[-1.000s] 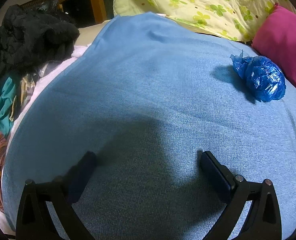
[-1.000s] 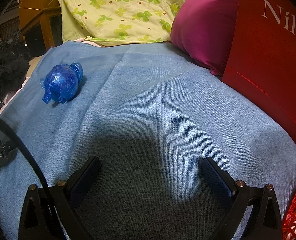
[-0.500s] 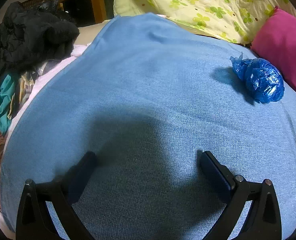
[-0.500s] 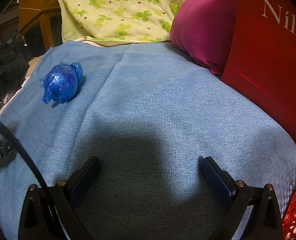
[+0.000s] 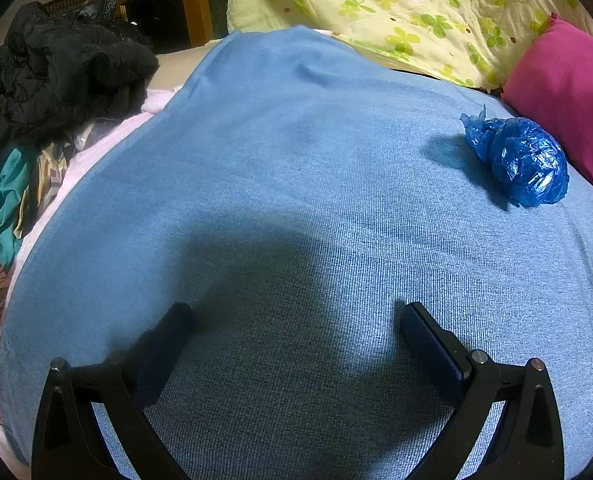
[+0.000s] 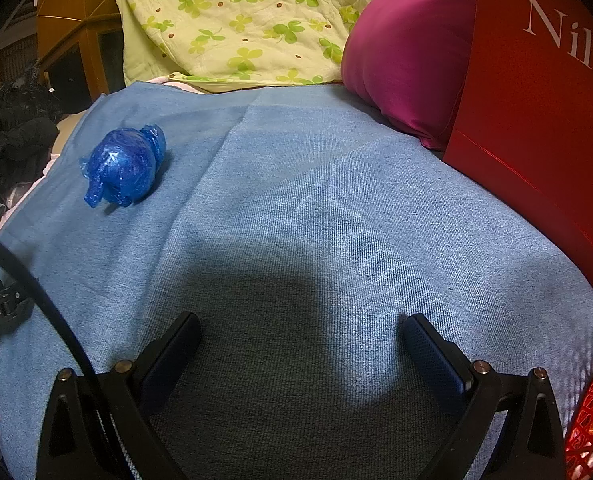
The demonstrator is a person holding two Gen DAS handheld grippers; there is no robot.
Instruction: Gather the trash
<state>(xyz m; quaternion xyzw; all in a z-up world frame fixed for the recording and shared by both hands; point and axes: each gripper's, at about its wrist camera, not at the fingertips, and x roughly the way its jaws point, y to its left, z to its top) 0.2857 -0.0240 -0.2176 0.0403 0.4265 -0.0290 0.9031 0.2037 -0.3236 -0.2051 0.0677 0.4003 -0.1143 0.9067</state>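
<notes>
Blue plastic wad [image 5: 522, 160] lying loose on blue blanket [image 5: 296, 200]; left hand-held gripper [image 5: 294, 322], right hand-held gripper [image 6: 302, 330] hovering spread wide, empty, readying for pickup.

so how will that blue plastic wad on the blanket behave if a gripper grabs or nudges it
The blue plastic wad looks like crinkled thin film, so it will probably squash between the fingers rather than resist. It seems light for its size and may slide across the blue blanket when nudged. Its glossy surface could slip.
</notes>
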